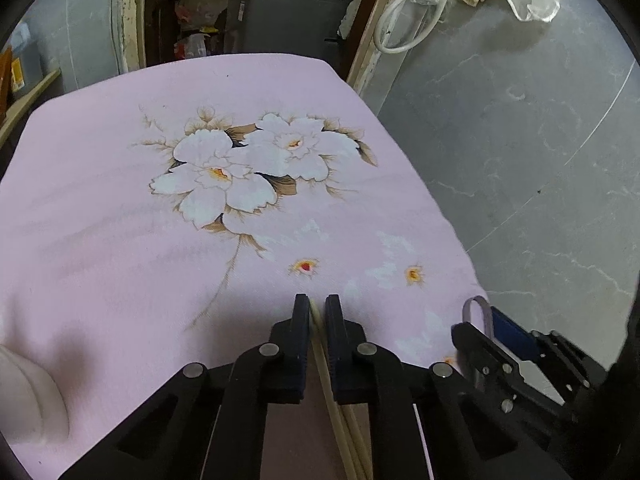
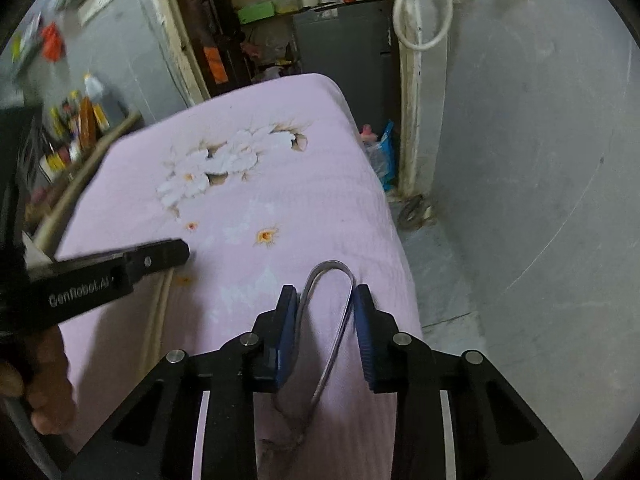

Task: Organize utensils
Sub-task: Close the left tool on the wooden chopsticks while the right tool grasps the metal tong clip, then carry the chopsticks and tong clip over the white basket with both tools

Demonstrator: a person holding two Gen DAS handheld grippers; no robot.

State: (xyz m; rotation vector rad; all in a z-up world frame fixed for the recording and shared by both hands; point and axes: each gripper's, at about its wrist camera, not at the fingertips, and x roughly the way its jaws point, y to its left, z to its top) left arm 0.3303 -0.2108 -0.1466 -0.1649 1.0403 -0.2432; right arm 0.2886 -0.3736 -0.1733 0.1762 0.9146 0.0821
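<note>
- Left tongs [image 1: 317,300] clenched on chopsticks [image 1: 320,344]; pale sticks run back between the pads toward the camera, low over the pink cloth [image 1: 120,240].
- Right tongs [image 2: 326,294] straddling a bent metal loop [image 2: 332,270], likely a utensil handle; pads at both sides of the loop, firm contact hard to confirm, so grip: cannot tell.
- Loop lying on the cloth near the counter's right edge, floor [image 2: 540,200] just beyond.
- Advice: seat pads squarely on the loop's sides before lifting; thin wire likely to twist or slip.
- Keep chopsticks parallel, avoid scissoring.
- Lift straight, no dragging on cloth; snag risk.
</note>
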